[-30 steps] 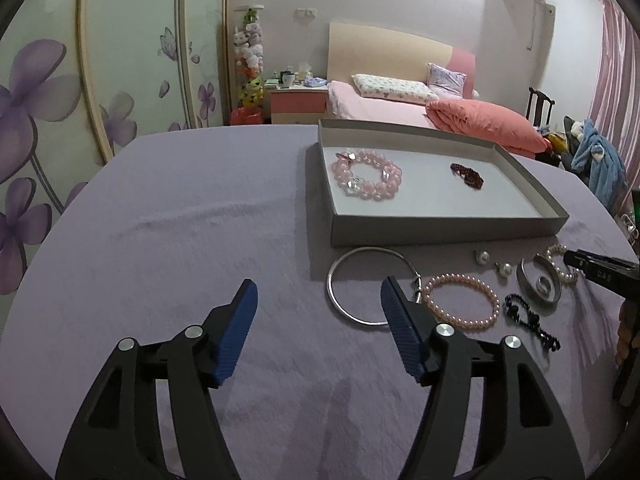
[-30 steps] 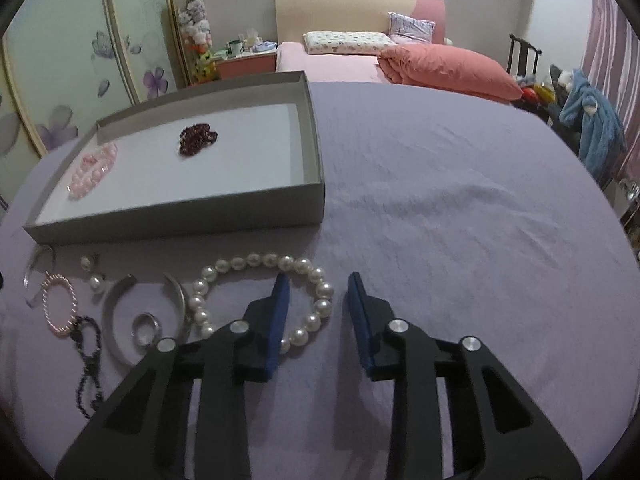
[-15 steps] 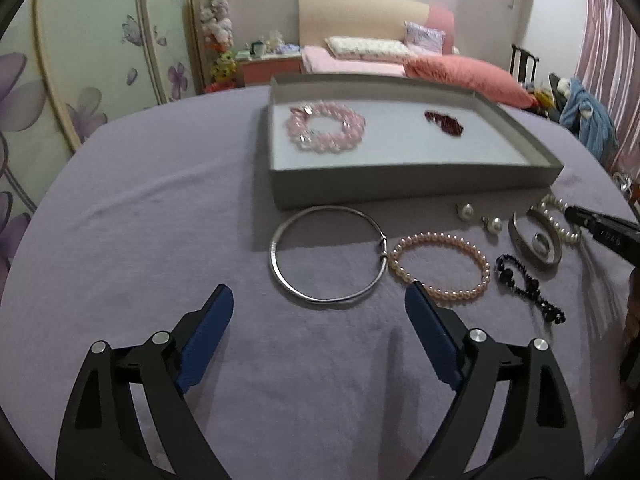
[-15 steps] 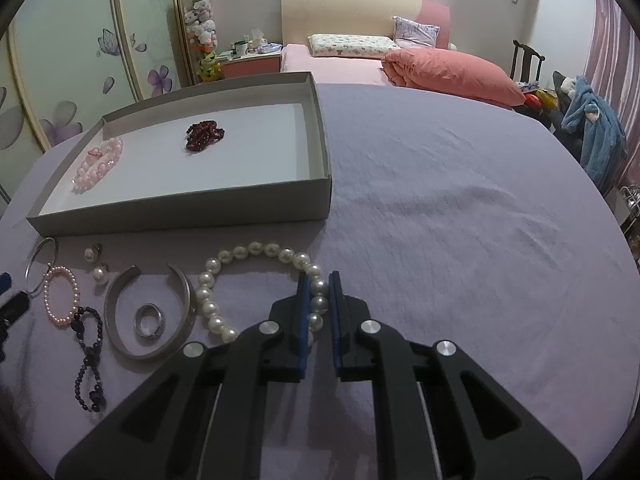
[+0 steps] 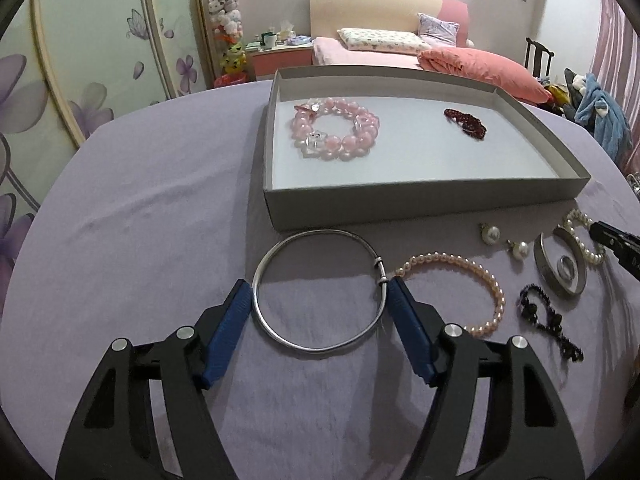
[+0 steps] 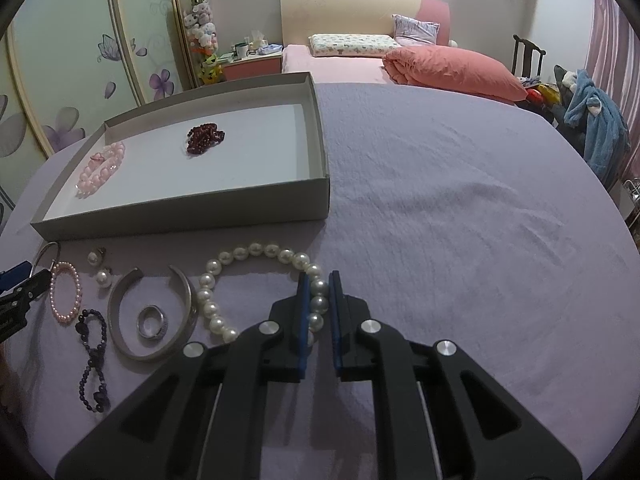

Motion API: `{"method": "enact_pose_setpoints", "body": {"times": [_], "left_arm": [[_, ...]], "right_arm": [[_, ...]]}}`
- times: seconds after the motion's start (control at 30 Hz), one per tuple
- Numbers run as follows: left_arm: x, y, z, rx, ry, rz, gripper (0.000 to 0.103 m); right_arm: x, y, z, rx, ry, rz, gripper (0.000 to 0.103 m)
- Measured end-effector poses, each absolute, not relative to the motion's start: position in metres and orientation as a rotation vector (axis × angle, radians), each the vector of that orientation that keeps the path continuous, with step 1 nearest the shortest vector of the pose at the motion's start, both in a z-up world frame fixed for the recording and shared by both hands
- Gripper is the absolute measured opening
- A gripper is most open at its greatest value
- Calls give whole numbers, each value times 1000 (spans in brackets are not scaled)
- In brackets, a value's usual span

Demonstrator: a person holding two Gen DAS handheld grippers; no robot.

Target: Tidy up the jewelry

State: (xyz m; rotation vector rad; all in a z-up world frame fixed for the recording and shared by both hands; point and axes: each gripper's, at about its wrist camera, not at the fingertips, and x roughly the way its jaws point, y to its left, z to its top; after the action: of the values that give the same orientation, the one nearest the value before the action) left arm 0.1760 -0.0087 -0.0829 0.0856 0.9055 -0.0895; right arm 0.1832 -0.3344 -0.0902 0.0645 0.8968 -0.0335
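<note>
A grey tray [image 5: 400, 200] [image 6: 200, 216] on the purple cloth holds a pink bead bracelet [image 5: 336, 132] [image 6: 102, 168] and a dark red bead string [image 5: 466, 122] [image 6: 205, 139]. My left gripper [image 5: 318, 300] is open, its jaws on either side of a silver hoop bangle [image 5: 320, 290] lying on the cloth. My right gripper [image 6: 319, 296] is shut on the right side of a white pearl bracelet [image 6: 240, 254], which rests on the cloth. It also shows in the left wrist view [image 5: 580, 232].
Loose on the cloth: a small pink pearl bracelet [image 5: 460, 288] [image 6: 66, 294], two pearl earrings [image 5: 504, 242] [image 6: 100, 268], a silver cuff [image 6: 152, 312] around a ring [image 6: 151, 321], a black bead string [image 6: 94, 360]. A bed and wardrobe stand behind.
My left gripper moved forward and narrowed until its jaws flank the silver bangle. My right gripper closed on the white pearl bracelet and stays shut on it.
</note>
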Motion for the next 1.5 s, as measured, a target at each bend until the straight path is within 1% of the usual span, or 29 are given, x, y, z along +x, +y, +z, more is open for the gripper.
{"method": "enact_pose_setpoints", "body": {"times": [0.27,0.33,0.43,0.5,0.57,0.7,0.83,1.17,1.5], "left_arm": [[161,-6,-81,99,910,-102,71],[164,-7,-81,101,911,-95,74],[169,-9,-82,90,911,-90,75],[170,-10,-82,88,911,-89,75],[171,-10,-81,85,908,-94,73],[171,-10,-81,84,908,-93,72],[169,-8,-79,77,894,-88,71],[162,0,-76,59,868,-69,71],[154,-4,-64,56,804,-95,71]], "right_arm": [[175,-333,-90,53,899,-18,11],[174,-334,-90,61,899,-18,11],[174,-334,-89,62,899,-18,11],[174,-334,-89,62,899,-18,11],[174,-334,-89,62,899,-18,11],[174,-334,-89,65,899,-16,10],[174,-339,-87,127,895,8,10],[159,-336,-60,185,786,54,10],[153,-327,-52,185,768,92,10]]}}
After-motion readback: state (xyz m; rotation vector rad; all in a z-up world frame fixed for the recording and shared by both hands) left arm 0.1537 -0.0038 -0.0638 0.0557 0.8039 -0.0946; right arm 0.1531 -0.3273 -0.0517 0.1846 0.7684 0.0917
